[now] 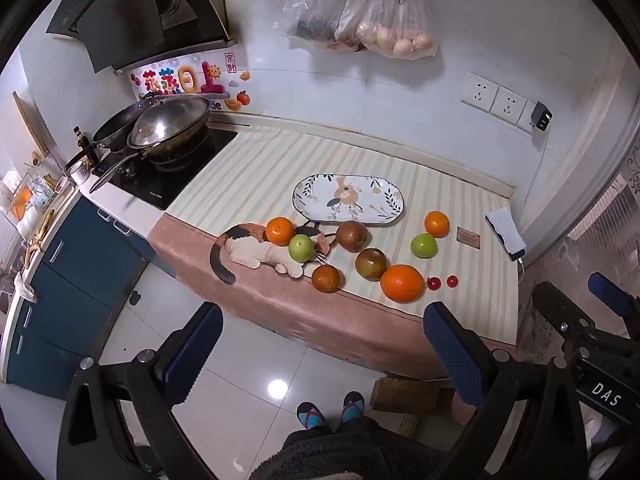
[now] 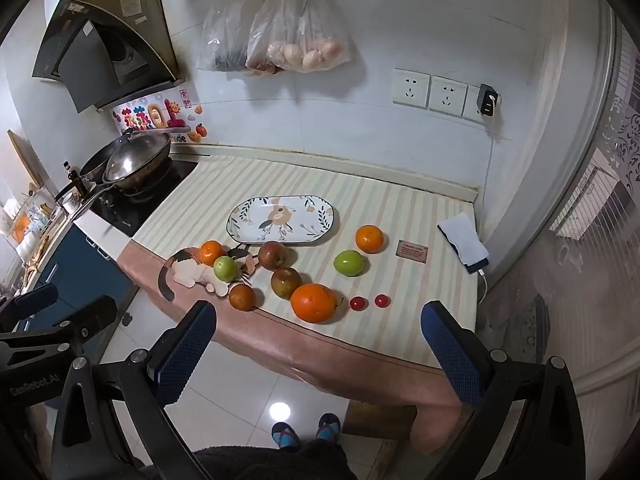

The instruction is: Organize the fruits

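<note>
An empty oval floral plate [image 1: 348, 199] [image 2: 280, 219] lies on the striped tablecloth. In front of it are scattered fruits: a large orange [image 1: 401, 283] [image 2: 313, 303], two smaller oranges [image 1: 280, 231] [image 1: 437, 223], two green apples [image 1: 301, 247] [image 1: 423, 245], several brownish-red fruits [image 1: 351, 235] [image 1: 371, 263] [image 1: 325, 278], and two cherry tomatoes [image 1: 434, 283] [image 1: 452, 280]. My left gripper [image 1: 323, 340] and right gripper [image 2: 320, 340] both stand wide open above the floor, short of the counter's front edge, with nothing between their fingers.
A cat picture [image 1: 256, 250] is printed on the cloth's front left. A stove with pans [image 1: 160, 128] stands to the left. A phone [image 1: 505, 233] charges at the right edge. Bags [image 1: 360, 12] hang on the wall. A person's slippered feet [image 1: 330, 410] stand below.
</note>
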`<state>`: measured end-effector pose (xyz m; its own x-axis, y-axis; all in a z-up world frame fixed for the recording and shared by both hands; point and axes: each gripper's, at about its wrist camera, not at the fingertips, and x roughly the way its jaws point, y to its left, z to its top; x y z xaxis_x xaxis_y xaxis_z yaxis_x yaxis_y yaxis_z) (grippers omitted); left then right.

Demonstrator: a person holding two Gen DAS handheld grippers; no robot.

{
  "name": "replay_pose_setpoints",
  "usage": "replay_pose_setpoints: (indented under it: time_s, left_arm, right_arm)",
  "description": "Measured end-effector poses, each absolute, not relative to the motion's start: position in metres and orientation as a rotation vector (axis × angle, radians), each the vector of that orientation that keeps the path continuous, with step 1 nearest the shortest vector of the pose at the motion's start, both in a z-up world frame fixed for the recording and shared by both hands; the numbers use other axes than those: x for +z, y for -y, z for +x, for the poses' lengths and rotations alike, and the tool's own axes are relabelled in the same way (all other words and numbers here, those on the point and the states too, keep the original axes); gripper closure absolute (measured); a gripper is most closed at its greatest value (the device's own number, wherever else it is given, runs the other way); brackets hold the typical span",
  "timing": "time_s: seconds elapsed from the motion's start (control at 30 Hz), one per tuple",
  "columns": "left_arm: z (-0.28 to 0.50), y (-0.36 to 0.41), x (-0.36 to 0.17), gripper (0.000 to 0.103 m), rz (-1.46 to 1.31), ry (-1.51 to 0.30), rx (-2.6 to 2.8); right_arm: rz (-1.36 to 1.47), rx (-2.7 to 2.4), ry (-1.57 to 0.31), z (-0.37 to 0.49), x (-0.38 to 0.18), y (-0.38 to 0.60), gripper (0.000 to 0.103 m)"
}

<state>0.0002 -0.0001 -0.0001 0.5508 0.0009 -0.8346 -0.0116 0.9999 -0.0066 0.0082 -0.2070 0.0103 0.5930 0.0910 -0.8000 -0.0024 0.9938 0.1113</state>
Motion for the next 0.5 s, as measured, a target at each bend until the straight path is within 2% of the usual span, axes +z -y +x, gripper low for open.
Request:
replay_pose_setpoints:
  time_s: [0.5]
  left_arm:
    - [0.0002, 0.0006, 0.0042, 0.0, -0.008, -0.976, 0.01]
  right_arm:
    - [0.102, 0.054, -0.94, 0.002, 0.0115, 0.2075, 0.0]
